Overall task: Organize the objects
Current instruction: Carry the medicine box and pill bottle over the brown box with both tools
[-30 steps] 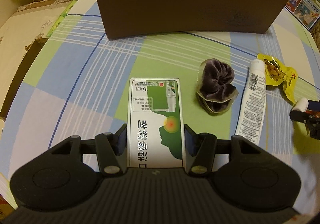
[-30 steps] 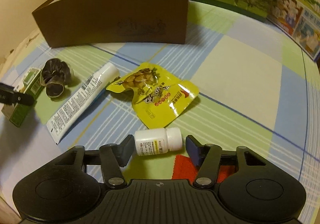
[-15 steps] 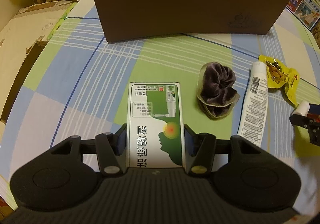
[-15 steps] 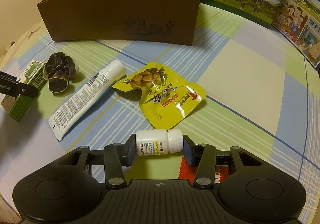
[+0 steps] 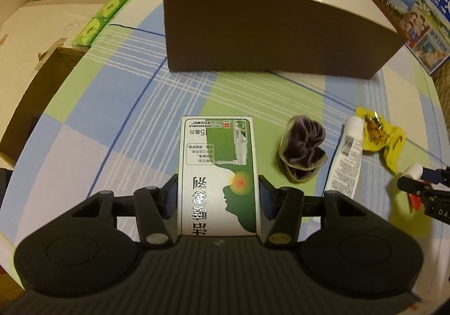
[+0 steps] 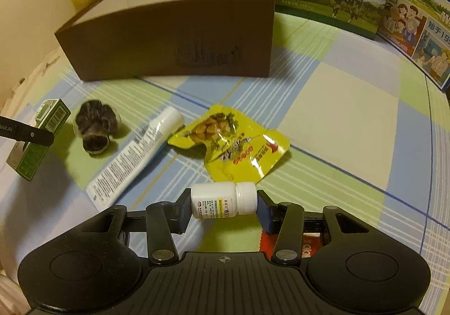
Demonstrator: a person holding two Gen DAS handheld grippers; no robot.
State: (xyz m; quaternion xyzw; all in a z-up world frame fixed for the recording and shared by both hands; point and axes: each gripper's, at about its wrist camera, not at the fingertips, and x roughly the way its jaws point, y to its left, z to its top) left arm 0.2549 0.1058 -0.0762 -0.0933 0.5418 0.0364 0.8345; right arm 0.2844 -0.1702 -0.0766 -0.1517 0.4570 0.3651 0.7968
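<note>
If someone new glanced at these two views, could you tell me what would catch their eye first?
Probably the two held items: the left gripper clamps a green-and-white medicine carton, and the right gripper grips a small white pill bottle end to end. Beyond them a big brown open box stands on the checked cloth, with a bright yellow snack pouch lying before it.

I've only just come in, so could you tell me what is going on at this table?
A person is tidying small items with a handheld gripper in each hand. The left gripper is clamped on a green-and-white medicine carton, and the right gripper holds a small white pill bottle sideways. An open brown box stands beyond them. A dark scrunchie, a white tube and a yellow snack pouch lie on the checked cloth.
</note>
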